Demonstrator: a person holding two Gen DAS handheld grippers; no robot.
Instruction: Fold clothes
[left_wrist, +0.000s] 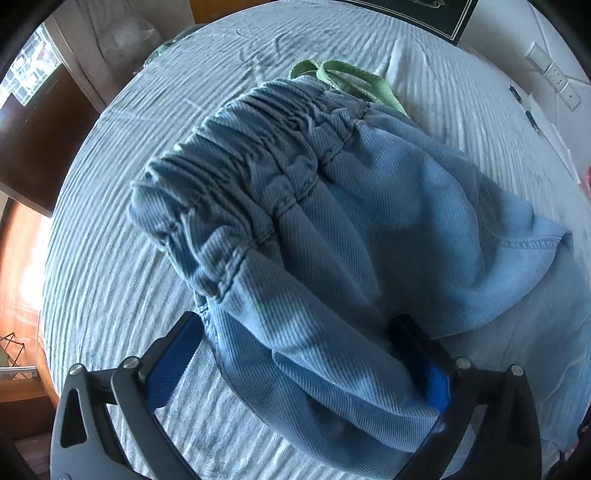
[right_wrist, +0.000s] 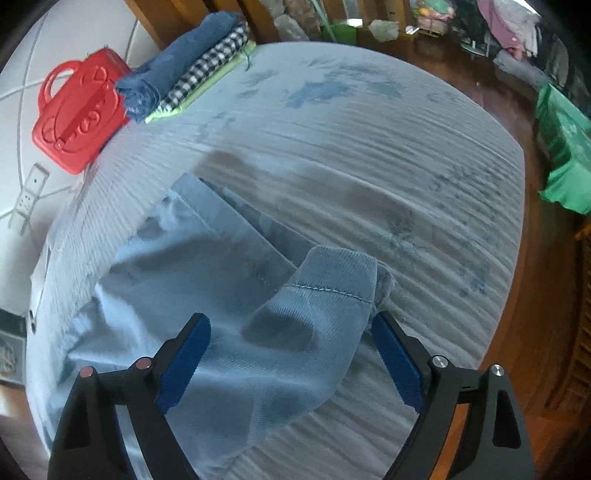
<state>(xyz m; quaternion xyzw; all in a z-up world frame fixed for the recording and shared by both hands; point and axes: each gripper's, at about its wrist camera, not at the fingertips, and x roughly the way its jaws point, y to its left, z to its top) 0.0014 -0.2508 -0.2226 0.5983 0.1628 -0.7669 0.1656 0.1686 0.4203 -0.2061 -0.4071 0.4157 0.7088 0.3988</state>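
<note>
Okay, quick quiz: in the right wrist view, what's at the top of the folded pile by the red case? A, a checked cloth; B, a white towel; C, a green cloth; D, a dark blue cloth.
D: the dark blue cloth lies on the checked cloth, with the green cloth at the bottom, beside the red case.

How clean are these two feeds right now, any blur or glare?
Left wrist: sharp on the trousers, with blown-out glare at the left edge. Right wrist: motion blur smears the bedsheet, and heavy fisheye bending curves its edges.
</note>
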